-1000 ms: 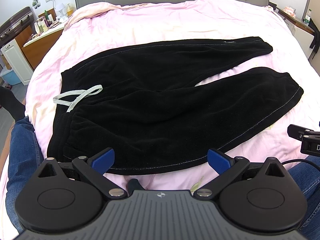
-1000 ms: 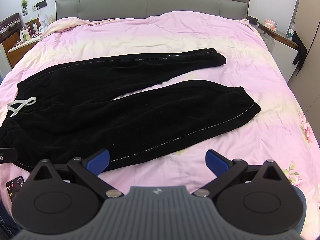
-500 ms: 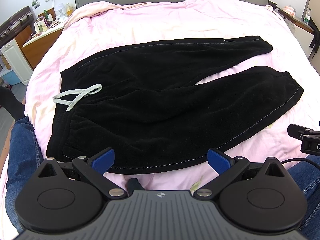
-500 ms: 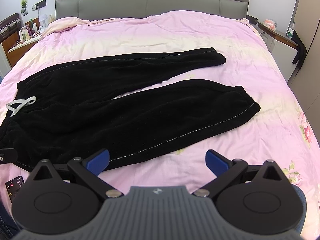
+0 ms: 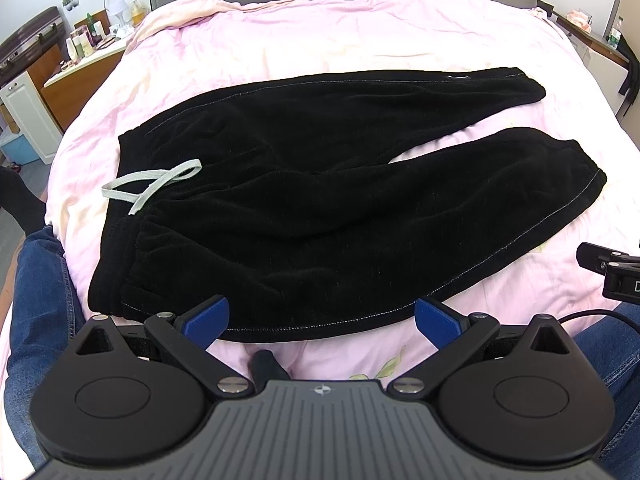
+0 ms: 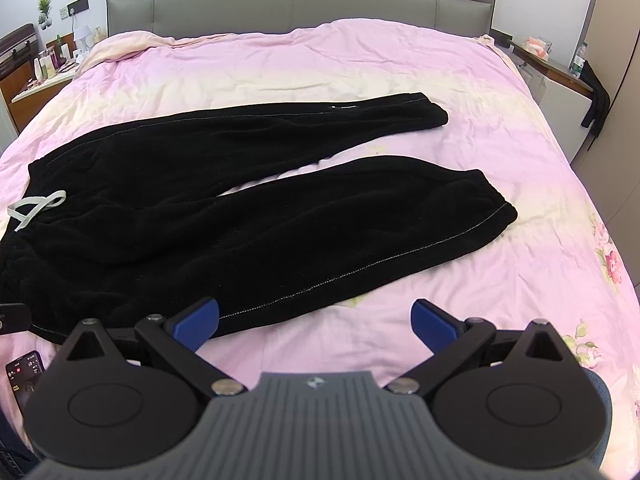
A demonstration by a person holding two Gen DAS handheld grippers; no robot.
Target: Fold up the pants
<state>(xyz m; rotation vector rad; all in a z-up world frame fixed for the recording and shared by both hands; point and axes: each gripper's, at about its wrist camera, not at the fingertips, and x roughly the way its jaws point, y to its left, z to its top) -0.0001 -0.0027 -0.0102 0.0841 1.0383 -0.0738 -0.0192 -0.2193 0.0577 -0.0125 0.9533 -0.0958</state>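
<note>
Black pants (image 5: 304,184) lie flat on the pink bed, waistband at the left with a grey drawstring (image 5: 154,182), both legs spread toward the right. They also show in the right wrist view (image 6: 248,216). My left gripper (image 5: 320,322) is open and empty, just in front of the pants' near edge by the waist. My right gripper (image 6: 316,320) is open and empty, near the front edge of the near leg. Part of the right gripper (image 5: 612,270) shows at the right of the left wrist view.
The pink bedsheet (image 6: 400,64) covers a wide bed with a grey headboard (image 6: 296,0). A cluttered wooden dresser (image 5: 80,68) stands left of the bed, a shelf (image 6: 552,64) at the right. A phone (image 6: 24,372) lies at the bed's near left. The person's jeans-clad legs (image 5: 40,300) press against the bed's front.
Both views have shifted very slightly; the pants and the open grippers stay as they were.
</note>
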